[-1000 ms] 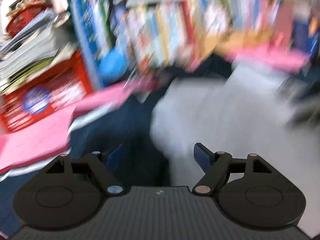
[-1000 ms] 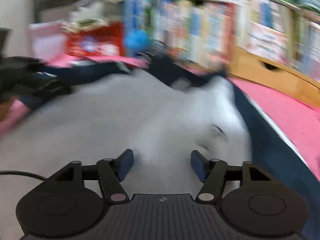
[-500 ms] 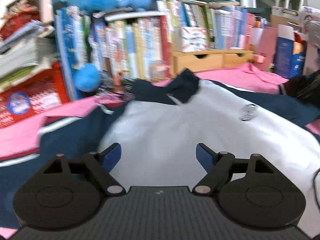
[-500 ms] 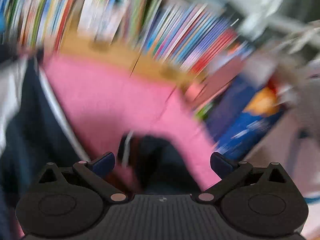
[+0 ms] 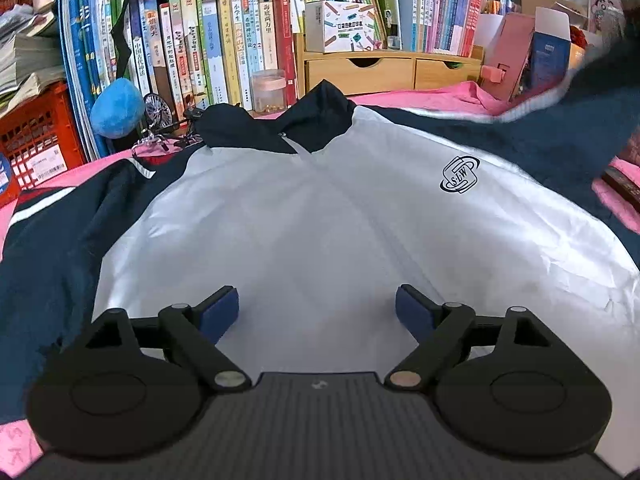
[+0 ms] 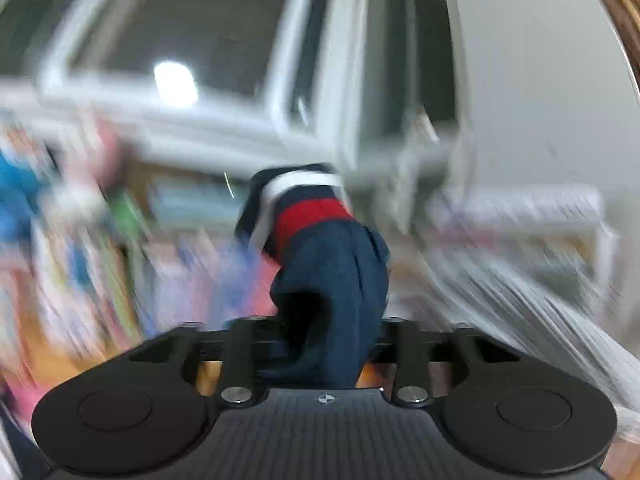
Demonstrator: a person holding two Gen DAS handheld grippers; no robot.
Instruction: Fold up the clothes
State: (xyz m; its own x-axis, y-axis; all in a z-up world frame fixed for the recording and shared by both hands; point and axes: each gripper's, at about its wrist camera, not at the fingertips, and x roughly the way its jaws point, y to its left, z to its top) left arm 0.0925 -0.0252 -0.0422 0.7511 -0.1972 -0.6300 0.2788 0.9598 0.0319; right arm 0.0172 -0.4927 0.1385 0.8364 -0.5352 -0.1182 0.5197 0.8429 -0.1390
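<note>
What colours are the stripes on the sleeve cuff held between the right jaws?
White and red bands on the navy sleeve cuff, seen best in the right wrist view.

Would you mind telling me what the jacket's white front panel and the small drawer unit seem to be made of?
White front panel of the navy jacket: probably thin synthetic woven fabric, with a faint sheen and sharp creases. Small light drawer unit: apparently pale unpainted wood, matte.

I see jacket (image 5: 320, 220): white front, navy collar and sleeves, dark round logo (image 5: 459, 174). Cuff (image 6: 316, 208): navy, white and red bands. Cloth (image 5: 420, 98) underneath: pink. Crate (image 5: 36, 136): red. My gripper pads (image 5: 218, 312): blue.
</note>
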